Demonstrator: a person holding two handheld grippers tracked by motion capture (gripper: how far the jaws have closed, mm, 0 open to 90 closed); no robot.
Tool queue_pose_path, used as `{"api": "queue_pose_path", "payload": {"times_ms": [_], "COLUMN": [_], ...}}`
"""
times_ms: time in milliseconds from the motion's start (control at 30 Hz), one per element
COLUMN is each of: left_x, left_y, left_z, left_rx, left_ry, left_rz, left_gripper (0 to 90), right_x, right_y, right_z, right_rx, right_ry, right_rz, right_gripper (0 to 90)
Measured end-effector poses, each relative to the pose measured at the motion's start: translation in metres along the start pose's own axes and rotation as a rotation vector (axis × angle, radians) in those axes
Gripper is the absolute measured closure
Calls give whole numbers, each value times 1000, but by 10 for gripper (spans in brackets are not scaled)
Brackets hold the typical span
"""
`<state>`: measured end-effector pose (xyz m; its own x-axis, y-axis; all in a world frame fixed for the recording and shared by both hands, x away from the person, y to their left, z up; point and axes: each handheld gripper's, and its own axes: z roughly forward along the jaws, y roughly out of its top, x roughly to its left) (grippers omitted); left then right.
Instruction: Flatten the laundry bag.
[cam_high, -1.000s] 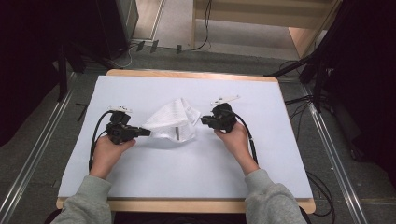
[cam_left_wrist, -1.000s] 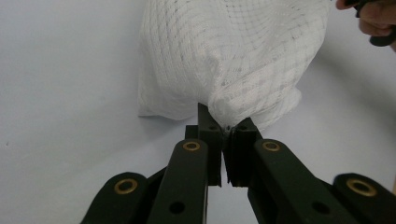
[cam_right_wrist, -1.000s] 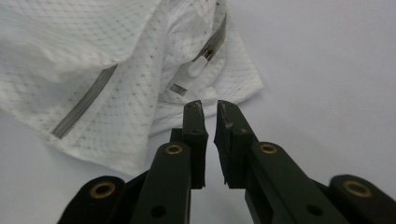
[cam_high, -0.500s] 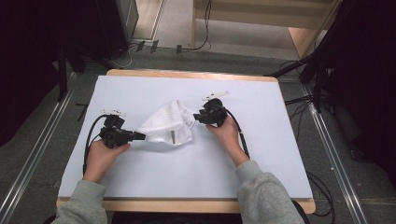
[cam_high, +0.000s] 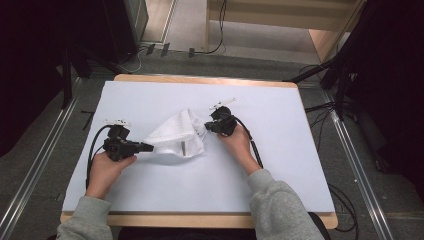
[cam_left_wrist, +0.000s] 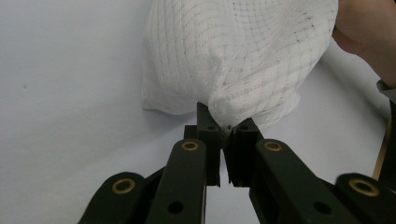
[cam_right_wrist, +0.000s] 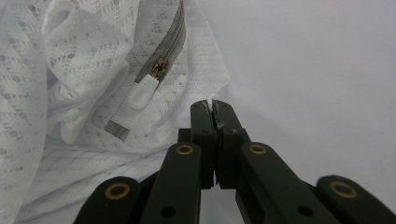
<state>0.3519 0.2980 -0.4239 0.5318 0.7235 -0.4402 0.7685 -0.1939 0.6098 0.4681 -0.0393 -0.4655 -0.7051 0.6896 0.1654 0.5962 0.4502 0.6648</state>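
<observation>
Since a second ago my left gripper (cam_high: 148, 147) has drawn back toward my side of the table and out to the left, and my right gripper (cam_high: 206, 126) has slid a little left and away from me, so the white mesh bag (cam_high: 177, 137) now stretches slantwise between them. The bag lies near the middle of the white table cover (cam_high: 280, 165), its near-left corner pulled to a point at my left jaws and its far-right edge meeting my right jaws.

In the left gripper view my jaws are closed tight on a gathered bunch of the mesh bag (cam_left_wrist: 238, 60), the netting puckering right where the pads meet. My right hand (cam_left_wrist: 369, 37) shows at the upper right corner there, beyond the bag.

In the right gripper view my jaws are pressed together with only a sliver of white showing at their tips; I cannot tell for sure whether that sliver is the bag's edge. Just left of the tips the mesh bag (cam_right_wrist: 56, 107) lies crumpled, with its grey zipper (cam_right_wrist: 166, 44) running up and away and a white pull tab (cam_right_wrist: 142, 91) lying below the slider.

In the high view my left hand (cam_high: 106, 170) and right hand (cam_high: 237, 145) each grip their tool, cables trailing back.
</observation>
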Motion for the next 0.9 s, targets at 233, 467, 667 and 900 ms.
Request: {"api": "queue_pose_path", "payload": {"times_ms": [233,467,667,900], "left_x": [13,25,28,29], "left_y": [-1,0,4,12], "left_z": [-14,-16,-11,3], "left_rx": [-53,-59,-41,-16], "left_ry": [-18,-18,2,6], "left_rz": [-75,-116,-103,-86], "left_gripper": [859,858,858,869], "right_x": [1,-2,-12,-32], "right_y": [-2,-15,-28,-50], "right_z": [-27,-50,-70,-89], "right_rx": [-1,11,12,21], "right_ry": [26,11,0,-21], "right_rz": [2,-4,15,59], "right_gripper": [900,900,900,900]}}
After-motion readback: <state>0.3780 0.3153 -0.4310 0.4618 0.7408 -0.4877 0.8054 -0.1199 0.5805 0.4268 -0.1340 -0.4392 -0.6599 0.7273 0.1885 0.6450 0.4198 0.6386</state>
